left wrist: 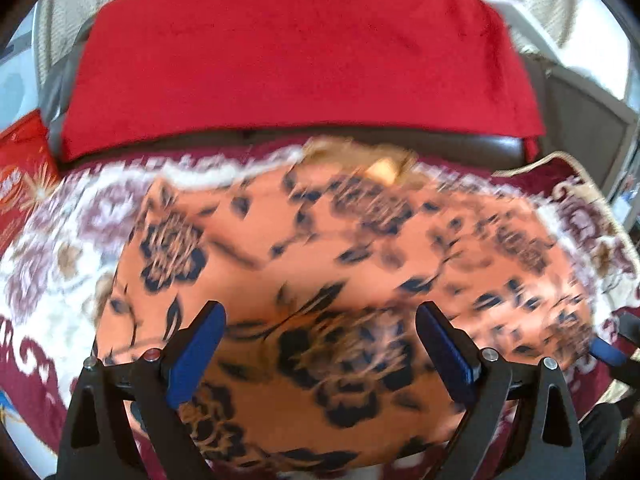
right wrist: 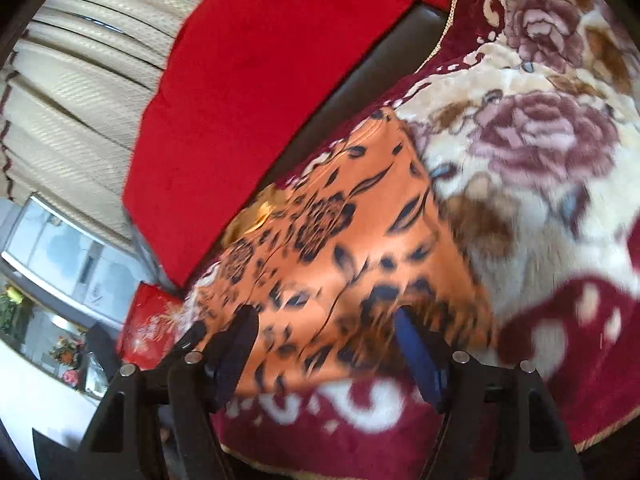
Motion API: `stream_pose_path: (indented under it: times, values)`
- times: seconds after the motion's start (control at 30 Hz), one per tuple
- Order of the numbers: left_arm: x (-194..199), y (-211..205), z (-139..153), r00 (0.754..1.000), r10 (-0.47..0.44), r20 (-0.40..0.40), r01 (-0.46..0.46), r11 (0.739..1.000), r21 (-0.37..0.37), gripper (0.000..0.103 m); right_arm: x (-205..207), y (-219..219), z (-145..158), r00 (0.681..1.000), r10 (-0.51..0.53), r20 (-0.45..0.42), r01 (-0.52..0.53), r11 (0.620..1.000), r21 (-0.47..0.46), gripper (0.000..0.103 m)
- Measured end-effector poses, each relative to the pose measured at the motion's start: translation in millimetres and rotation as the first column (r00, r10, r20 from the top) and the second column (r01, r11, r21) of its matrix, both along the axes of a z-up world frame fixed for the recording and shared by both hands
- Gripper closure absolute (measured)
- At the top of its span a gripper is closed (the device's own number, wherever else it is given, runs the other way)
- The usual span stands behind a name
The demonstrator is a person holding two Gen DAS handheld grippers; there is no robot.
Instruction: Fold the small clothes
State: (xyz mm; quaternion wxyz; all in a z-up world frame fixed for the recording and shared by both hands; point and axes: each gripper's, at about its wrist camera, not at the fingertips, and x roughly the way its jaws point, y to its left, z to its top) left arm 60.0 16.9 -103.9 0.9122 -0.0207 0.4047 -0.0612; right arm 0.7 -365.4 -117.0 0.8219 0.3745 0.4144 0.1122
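Note:
An orange garment with black flower print [left wrist: 340, 264] lies spread flat on a maroon and cream floral blanket [left wrist: 60, 264]. It also shows in the right wrist view [right wrist: 352, 248], with a yellowish part at its far end. My left gripper [left wrist: 320, 320] is open, its blue-padded fingers [left wrist: 196, 352] hovering over the garment's near part. My right gripper [right wrist: 324, 320] is open over the garment's near edge. Its blue fingertip also shows in the left wrist view [left wrist: 608, 354] at the garment's right edge. Both views are motion-blurred.
A red cloth [left wrist: 300, 60] drapes over the dark leather sofa back [left wrist: 480, 144] behind the blanket [right wrist: 540, 160]. A red printed package [left wrist: 24, 176] lies at the left, also in the right wrist view [right wrist: 152, 324]. Cream curtains [right wrist: 80, 100] hang behind.

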Motion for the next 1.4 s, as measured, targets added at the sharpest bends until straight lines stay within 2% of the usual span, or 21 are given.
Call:
stream_pose_path:
  times: [0.03, 0.1, 0.17, 0.4, 0.77, 1.1, 1.17, 1.27, 1.4]
  values:
    - [1.1, 4.0, -6.1, 0.999, 0.014, -0.029, -0.014, 1.0, -0.007, 0.007, -8.5, 3.1, -3.0, 1.0, -0.001, -0.001, 0.001, 1.0, 0.021, 0.029]
    - [-0.9, 7.6, -6.3, 0.999, 0.042, -0.03, -0.043, 0.998, -0.035, 0.007, -24.4, 10.3, -13.8, 1.0, 0.004, -0.016, -0.003, 0.996, 0.092, 0.029]
    - [-2.0, 7.5, -2.5, 0.998, 0.057, -0.024, -0.058, 0.998, -0.037, 0.007, -27.9, 15.3, -26.8, 0.999, 0.007, -0.04, -0.002, 0.993, 0.116, 0.029]
    - [-0.4, -1.3, 7.8, 0.999, 0.043, -0.01, -0.044, 0.999, -0.007, 0.007, 2.2, 0.2, -46.5, 0.994, -0.074, -0.086, 0.087, 0.982, 0.169, 0.028]
    - [2.2, -2.1, 2.5, 0.999, 0.042, -0.032, -0.041, 0.999, 0.007, 0.007, 4.9, -13.0, -52.5, 0.988, -0.123, -0.093, 0.138, 0.976, 0.17, 0.028]
    - [5.0, -6.2, 13.1, 0.999, 0.041, -0.002, -0.041, 0.999, 0.014, 0.007, 13.5, -23.8, -46.2, 0.986, -0.15, -0.073, 0.16, 0.974, 0.16, 0.028]
    - [9.7, -9.0, 7.4, 0.999, 0.035, -0.017, -0.035, 0.999, 0.026, 0.007, 15.9, -24.6, -45.2, 0.987, -0.148, -0.065, 0.156, 0.976, 0.15, 0.028]
    - [17.4, -10.4, -11.1, 0.996, 0.037, -0.082, -0.035, 0.999, 0.033, 0.007, 20.3, -23.4, -51.9, 0.985, -0.148, -0.088, 0.16, 0.976, 0.145, 0.028]
    - [13.4, -10.3, -4.5, 0.997, 0.048, -0.06, -0.047, 0.999, 0.017, 0.007, 20.7, -27.3, -51.0, 0.985, -0.152, -0.077, 0.163, 0.975, 0.153, 0.028]
